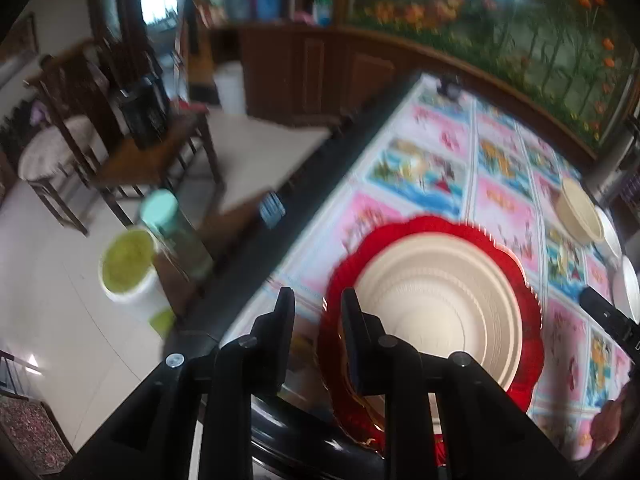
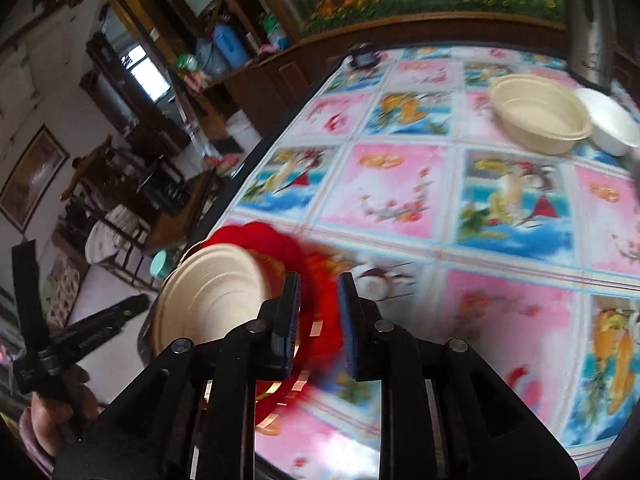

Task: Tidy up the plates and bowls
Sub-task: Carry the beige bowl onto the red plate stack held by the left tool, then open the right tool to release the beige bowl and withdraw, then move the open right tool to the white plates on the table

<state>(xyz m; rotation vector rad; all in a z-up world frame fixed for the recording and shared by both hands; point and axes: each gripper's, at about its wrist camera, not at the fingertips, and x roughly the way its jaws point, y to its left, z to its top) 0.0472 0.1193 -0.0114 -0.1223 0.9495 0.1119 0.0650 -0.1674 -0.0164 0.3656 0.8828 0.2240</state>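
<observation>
- At my far left, off the bench (image 2: 400, 184), sit a white bucket (image 1: 132, 276) and a jar with a mint lid (image 1: 158, 210); I leave both alone.
- My left claw (image 1: 316, 300) stands slightly parted with nothing between its pads, straddling the near rim of the red plate (image 1: 516, 264). Whether a pad touches that rim I cannot tell through the blur.
- The beige plate (image 1: 440, 312) lies nested inside the red plate at the bench's near left edge, so I judge this stack as placed and the release step as in hand.
- My right claw (image 2: 320, 308) is likewise a little open and empty, just beside the red plate's right edge.
- Further right, well apart at the far side, the beige bowl (image 2: 540, 112) sits touching the white bowl (image 2: 612, 120).
- Next, I reckon, the bowls need nesting: I should lift both claws clear of the plates, carry one across, and open it wider to take a bowl's rim.
</observation>
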